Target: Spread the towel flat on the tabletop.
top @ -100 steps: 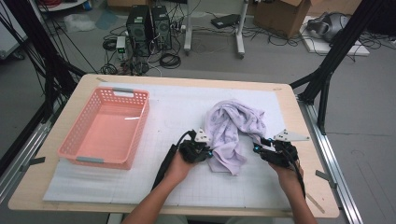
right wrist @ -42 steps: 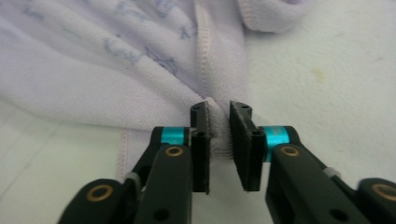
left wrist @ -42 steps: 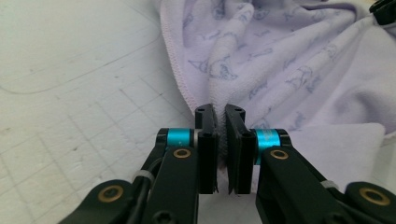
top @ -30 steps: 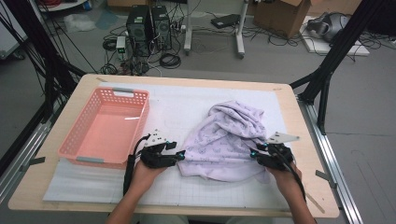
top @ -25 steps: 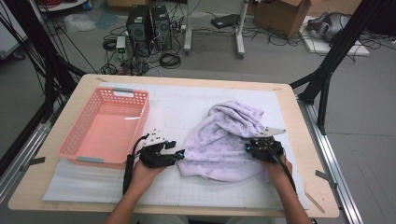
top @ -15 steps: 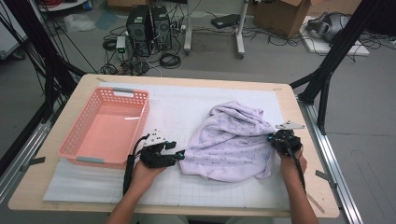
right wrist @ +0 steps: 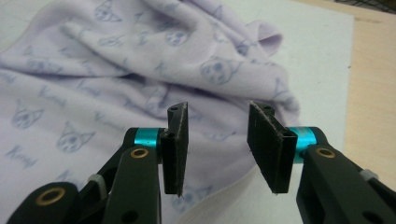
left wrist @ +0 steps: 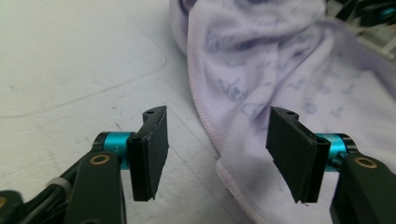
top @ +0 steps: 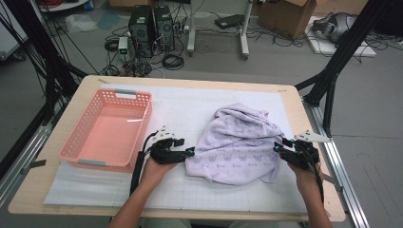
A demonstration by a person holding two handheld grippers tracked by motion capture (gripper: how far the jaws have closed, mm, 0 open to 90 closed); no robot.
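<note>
A lavender cloth [top: 237, 142] printed with cat faces lies crumpled on the white grid mat [top: 190, 107], right of centre. My left gripper [top: 187, 153] rests low at the cloth's left edge. In the left gripper view its jaws [left wrist: 217, 135] have just been opening, and the cloth's hem [left wrist: 233, 177] lies loose on the mat between them, untouched. My right gripper [top: 280, 146] is at the cloth's right edge. Its jaws [right wrist: 217, 126] have just been opening too, and they hover over the cloth [right wrist: 140, 70] with nothing pressed between the pads.
An empty pink plastic basket [top: 109, 130] stands on the left of the table. The wooden table edge [top: 313, 142] runs close by the right hand. Computers, cables and black frame legs stand on the floor behind the table.
The cloth, stretched between both grippers a second ago, now lies slack on the mat. The right gripper has moved right to the cloth's edge. The left gripper shifted slightly right.
</note>
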